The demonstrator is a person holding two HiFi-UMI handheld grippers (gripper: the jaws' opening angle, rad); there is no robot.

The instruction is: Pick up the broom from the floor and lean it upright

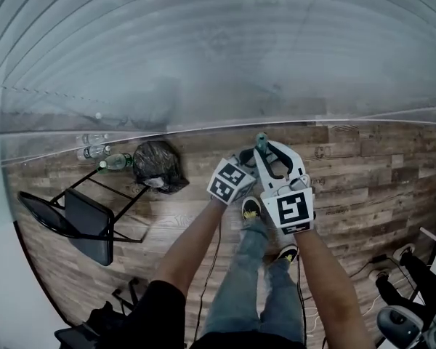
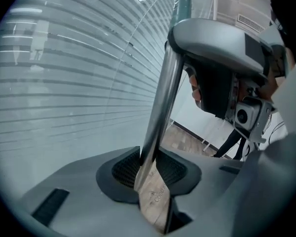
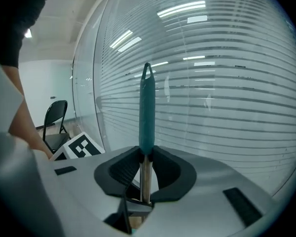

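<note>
The broom shows only as its handle: a silver pole (image 2: 160,107) topped by a teal grip (image 3: 147,110) with a hanging loop. The pole stands nearly upright, close to the frosted glass wall. In the head view only the teal tip (image 1: 261,142) shows above the grippers, and the brush end is hidden. My left gripper (image 2: 149,168) is shut on the silver pole lower down. Just above it, my right gripper (image 3: 145,174) is shut on the handle where the teal grip begins. Both grippers, the left (image 1: 245,160) and the right (image 1: 267,157), are held side by side in front of me.
A glass wall with blinds (image 1: 203,64) runs across ahead. At its foot on the left lie a black bag (image 1: 158,166) and some bottles (image 1: 96,151). A black folding chair (image 1: 73,220) stands at left. Cables and another person's legs (image 1: 414,271) are at lower right.
</note>
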